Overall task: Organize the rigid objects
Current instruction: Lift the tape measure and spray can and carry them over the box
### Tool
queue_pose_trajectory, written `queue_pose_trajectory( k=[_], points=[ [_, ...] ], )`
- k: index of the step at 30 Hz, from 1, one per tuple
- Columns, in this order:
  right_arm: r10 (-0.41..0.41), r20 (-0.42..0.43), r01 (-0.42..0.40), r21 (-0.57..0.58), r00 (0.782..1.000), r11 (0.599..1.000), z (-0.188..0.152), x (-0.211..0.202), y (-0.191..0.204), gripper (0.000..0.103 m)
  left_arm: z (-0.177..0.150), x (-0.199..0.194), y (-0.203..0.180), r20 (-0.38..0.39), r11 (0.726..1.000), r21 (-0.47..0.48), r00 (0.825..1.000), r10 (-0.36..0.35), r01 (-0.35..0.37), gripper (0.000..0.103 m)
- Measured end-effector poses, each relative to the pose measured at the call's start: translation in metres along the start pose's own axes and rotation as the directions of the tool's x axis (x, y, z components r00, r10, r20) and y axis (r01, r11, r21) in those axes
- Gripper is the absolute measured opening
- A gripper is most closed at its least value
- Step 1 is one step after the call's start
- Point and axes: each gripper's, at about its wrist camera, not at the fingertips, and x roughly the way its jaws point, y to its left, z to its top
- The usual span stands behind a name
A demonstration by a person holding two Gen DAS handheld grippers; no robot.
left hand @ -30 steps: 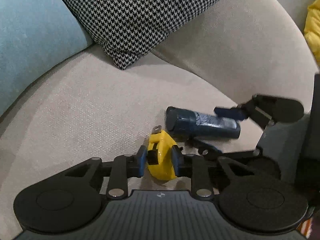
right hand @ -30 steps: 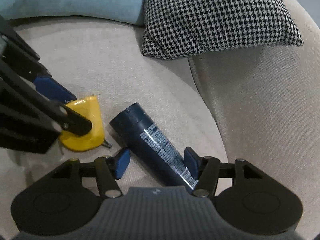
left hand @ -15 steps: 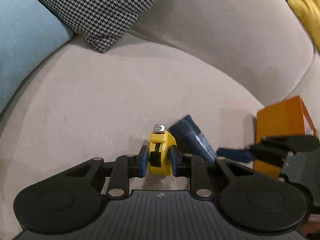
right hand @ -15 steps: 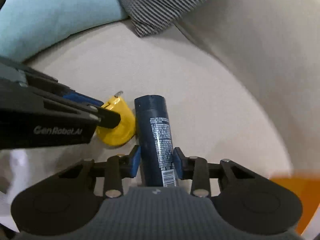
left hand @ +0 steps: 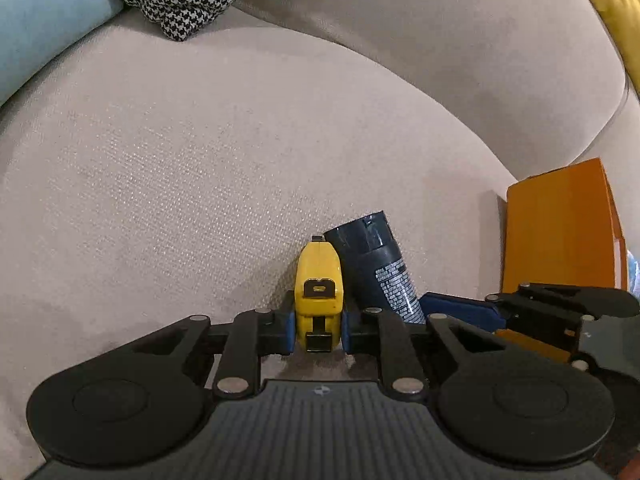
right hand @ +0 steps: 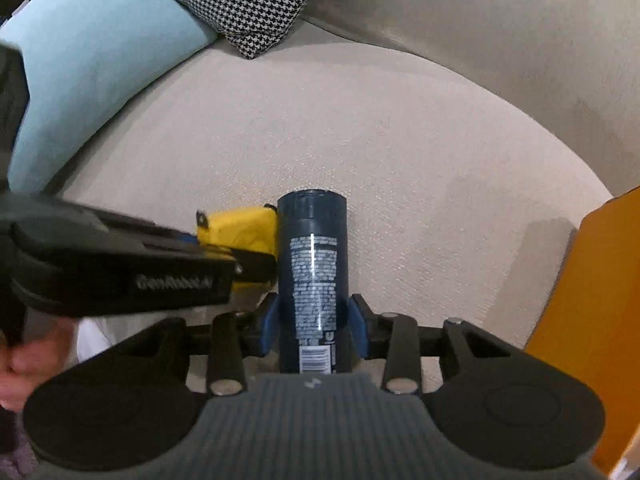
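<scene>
Left wrist view first: the left gripper has its blue pads drawn in close on a yellow tape measure, one pad pressed to each flat side, so the jaws are only as far apart as the case is thick. The tape measure stands on edge between them, its metal hook end pointing forward, away from the jaws. Just to the right of those jaws, touching the yellow case, is a dark blue bottle, and the right gripper reaches in from that side.

From the right wrist camera, the right gripper is closed on the same dark blue bottle; the blue pads press its two sides low on the body, with the cap end sticking out ahead of the jaws. Both objects are carried above the beige sofa seat. The bottle's label is a block of small white print with a barcode near the jaws; I cannot read the words. On the side of the left gripper, which crosses in from the left of these jaws, the lettering is blurred but looks like "GenRobot.AI".

An orange box stands to the right of the jaws. Ahead, a houndstooth cushion and a light blue cushion lean on the sofa back.
</scene>
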Motion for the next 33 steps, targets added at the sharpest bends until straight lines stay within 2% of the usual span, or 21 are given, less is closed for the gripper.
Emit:
queue_pose_trajectory(
  k=[5, 7, 12, 18, 23, 25, 28, 31, 33],
  points=[
    [0.03, 0.008, -0.03, 0.025, 1.0, 0.999, 0.003, 0.003, -0.004, 0.046, 0.001, -0.007, 0.005, 0.005, 1.0, -0.007, 1.0, 0.023, -0.023, 0.027],
    [0.022, -0.004, -0.022, 0.024, 1.0, 0.999, 0.001, 0.006, -0.004, 0.046, 0.002, -0.01, 0.007, 0.012, 0.999, -0.017, 0.999, 0.03, -0.029, 0.023],
    [0.018, 0.009, -0.019, 0.055, 1.0, 0.998, -0.005, 0.003, -0.004, 0.042, 0.002, -0.027, 0.0, 0.065, 0.994, 0.062, 0.994, 0.085, -0.089, 0.022],
    [0.021, 0.123, -0.033, 0.101, 0.992, 0.994, -0.021, -0.05, -0.005, 0.042, 0.003, -0.061, -0.026, 0.098, 0.993, 0.11, 0.995, 0.02, -0.031, 0.022],
    [0.0, 0.254, -0.038, 0.144, 0.967, 0.989, -0.041, -0.117, -0.019, 0.042, 0.003, -0.091, -0.074, 0.131, 0.977, 0.21, 0.989, -0.072, 0.043, 0.022],
    [-0.029, 0.296, -0.019, 0.158, 0.955, 0.987, -0.049, -0.143, -0.029, 0.042, 0.002, -0.102, -0.098, 0.133, 0.961, 0.266, 0.985, -0.108, 0.069, 0.022],
    [-0.071, 0.348, 0.0, 0.201, 0.935, 0.98, -0.064, -0.182, -0.054, 0.042, -0.002, -0.112, -0.14, 0.127, 0.921, 0.376, 0.979, -0.159, 0.101, 0.022],
    [-0.122, 0.372, 0.041, 0.217, 0.92, 0.975, -0.08, -0.214, -0.083, 0.042, -0.005, -0.112, -0.183, 0.103, 0.864, 0.489, 0.976, -0.19, 0.117, 0.022],
    [-0.171, 0.362, 0.109, 0.186, 0.916, 0.977, -0.089, -0.225, -0.102, 0.042, -0.007, -0.108, -0.21, 0.079, 0.824, 0.554, 0.977, -0.196, 0.12, 0.022]
  ],
)
